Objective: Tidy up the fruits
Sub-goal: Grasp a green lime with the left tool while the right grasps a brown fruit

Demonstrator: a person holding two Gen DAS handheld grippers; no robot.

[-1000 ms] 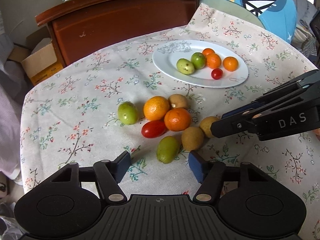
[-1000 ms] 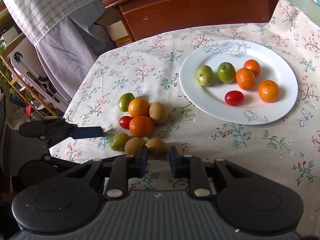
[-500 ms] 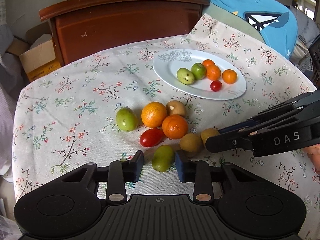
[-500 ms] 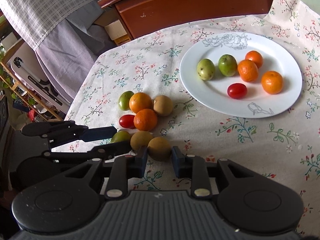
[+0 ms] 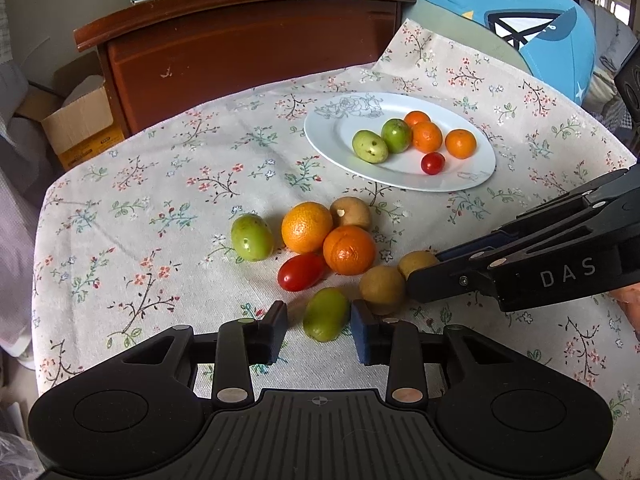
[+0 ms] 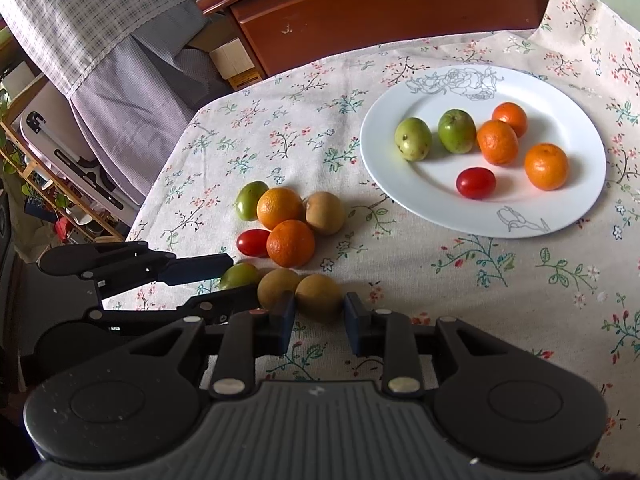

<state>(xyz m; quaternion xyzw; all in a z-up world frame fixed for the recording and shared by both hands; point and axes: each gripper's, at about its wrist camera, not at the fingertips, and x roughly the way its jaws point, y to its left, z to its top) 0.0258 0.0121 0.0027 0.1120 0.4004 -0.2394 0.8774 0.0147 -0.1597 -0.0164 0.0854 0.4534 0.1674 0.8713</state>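
We are working over a flowered tablecloth [image 5: 140, 184] with a white plate [image 6: 560, 92] sitting at the far right. The plate is already carrying two green fruits, three oranges and one tomato. The loose pile is lying well apart from it, nearer us. The left gripper [image 5: 319, 322] is standing narrow around a green fruit [image 5: 325, 314] at the near edge of the pile, which is resting on the cloth. We are seeing a sliver of cloth between it and the left pad, so we are reading this as not yet gripped. The right gripper [image 6: 319, 312] is holding a brown fruit [image 6: 319, 296], its pads looking pressed to both sides, the fruit seemingly down on the cloth. Risks we are noting: a second brown fruit [image 6: 276, 286] is touching the held one and the right gripper's left finger, so lifting may be nudging it into a roll. The two tools are crowding each other, and fingers may be clashing if both rise together. The green fruit is smooth and oval, so an off-centre squeeze may be squirting it toward the tomato [image 5: 301, 272] and the nearer orange [image 5: 349, 250].
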